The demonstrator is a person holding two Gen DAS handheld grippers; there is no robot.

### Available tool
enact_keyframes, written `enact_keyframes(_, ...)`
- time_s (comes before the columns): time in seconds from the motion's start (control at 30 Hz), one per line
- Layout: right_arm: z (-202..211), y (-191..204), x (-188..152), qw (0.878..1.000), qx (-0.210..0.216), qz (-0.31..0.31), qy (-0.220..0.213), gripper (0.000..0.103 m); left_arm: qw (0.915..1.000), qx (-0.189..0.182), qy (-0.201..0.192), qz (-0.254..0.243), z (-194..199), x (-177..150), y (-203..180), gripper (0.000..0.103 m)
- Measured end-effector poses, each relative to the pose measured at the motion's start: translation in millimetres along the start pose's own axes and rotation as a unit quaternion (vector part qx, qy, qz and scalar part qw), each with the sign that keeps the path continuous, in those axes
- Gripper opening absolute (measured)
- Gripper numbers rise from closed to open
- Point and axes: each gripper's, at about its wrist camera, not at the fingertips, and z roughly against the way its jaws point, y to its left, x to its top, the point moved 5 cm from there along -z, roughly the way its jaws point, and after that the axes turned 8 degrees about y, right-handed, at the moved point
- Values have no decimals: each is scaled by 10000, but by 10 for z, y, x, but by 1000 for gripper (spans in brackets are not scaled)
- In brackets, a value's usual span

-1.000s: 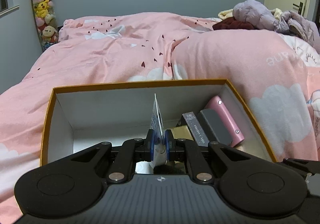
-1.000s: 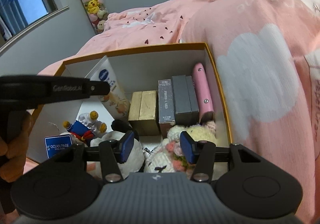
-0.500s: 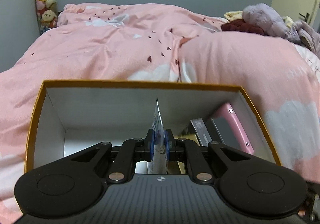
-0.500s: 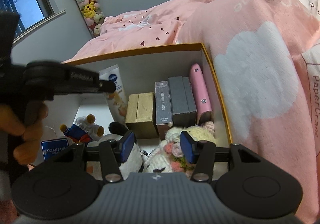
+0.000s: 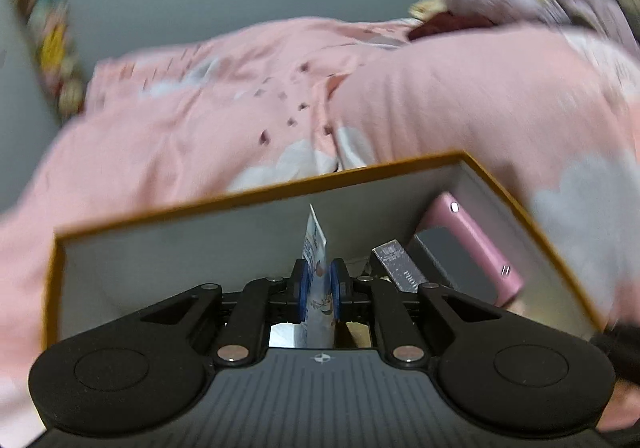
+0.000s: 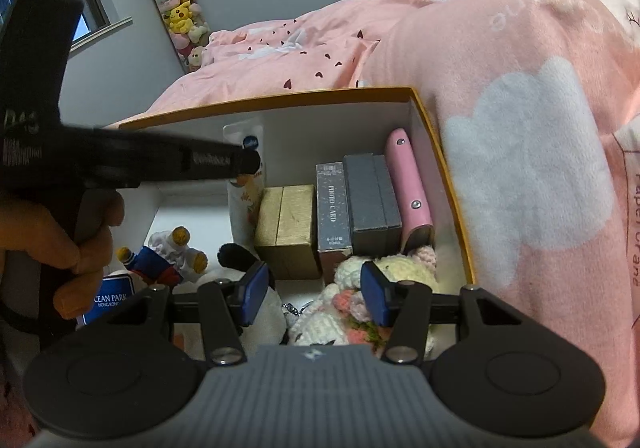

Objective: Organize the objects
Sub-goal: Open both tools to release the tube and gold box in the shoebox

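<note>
Basically, cream tube (image 6: 245,167) stands upright in the orange-rimmed box (image 6: 280,99), left of the gold box (image 6: 286,228), likely being slotted into that row; left gripper (image 5: 319,290) clamps its lower end; right gripper (image 6: 314,294) hangs unclenched, holding nothing, above plush toys (image 6: 384,288).

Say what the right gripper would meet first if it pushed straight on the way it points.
Probably the crocheted plush lying between and just past the open jaws of the right gripper; beyond it stands the row of boxes. Depth is hard to judge.
</note>
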Motion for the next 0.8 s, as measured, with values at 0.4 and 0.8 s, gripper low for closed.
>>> enact_keyframes(0.4,-19,-34,16,9999,63,-140,39,53,9594,495,169,-2771,-185,-87,-461,13)
enact_keyframes(0.8,-16,-31,14,9998,91,-173,58,53,9871,-573,204,-1484,-183,-5,-249,30)
